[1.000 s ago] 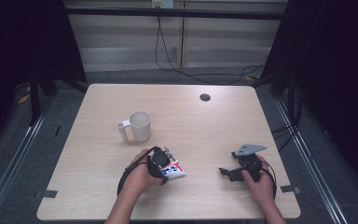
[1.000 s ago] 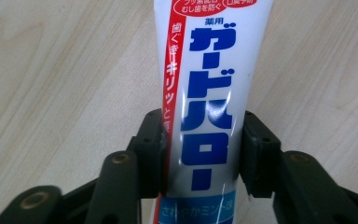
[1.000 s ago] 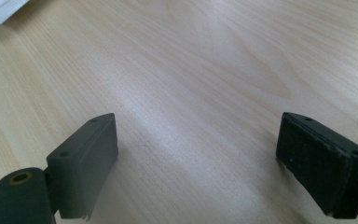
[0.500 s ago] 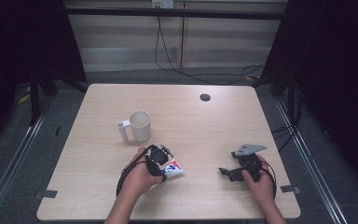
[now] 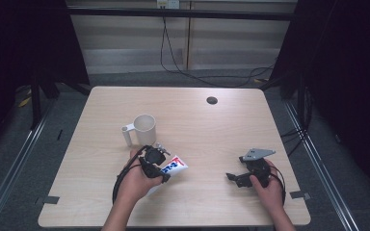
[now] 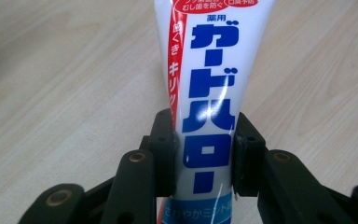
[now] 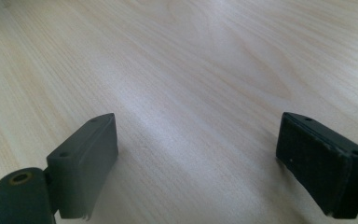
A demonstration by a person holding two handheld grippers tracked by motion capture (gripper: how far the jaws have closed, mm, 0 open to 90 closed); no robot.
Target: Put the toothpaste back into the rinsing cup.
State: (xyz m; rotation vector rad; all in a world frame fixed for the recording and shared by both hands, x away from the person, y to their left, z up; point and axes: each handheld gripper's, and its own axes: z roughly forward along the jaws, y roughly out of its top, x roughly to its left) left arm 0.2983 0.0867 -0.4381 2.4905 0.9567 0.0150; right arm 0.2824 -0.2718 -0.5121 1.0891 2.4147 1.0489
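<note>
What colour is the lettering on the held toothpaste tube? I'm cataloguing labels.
Bold blue lettering on the white plastic toothpaste tube, with a red side stripe; clearest in the left gripper view.

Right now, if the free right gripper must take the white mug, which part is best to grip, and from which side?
Probably the handle: the mug stands upright on the table and the handle juts out toward its left edge. Come in level from that side, jaws either side of the handle. The right gripper is open; the left gripper holds the toothpaste tube.
</note>
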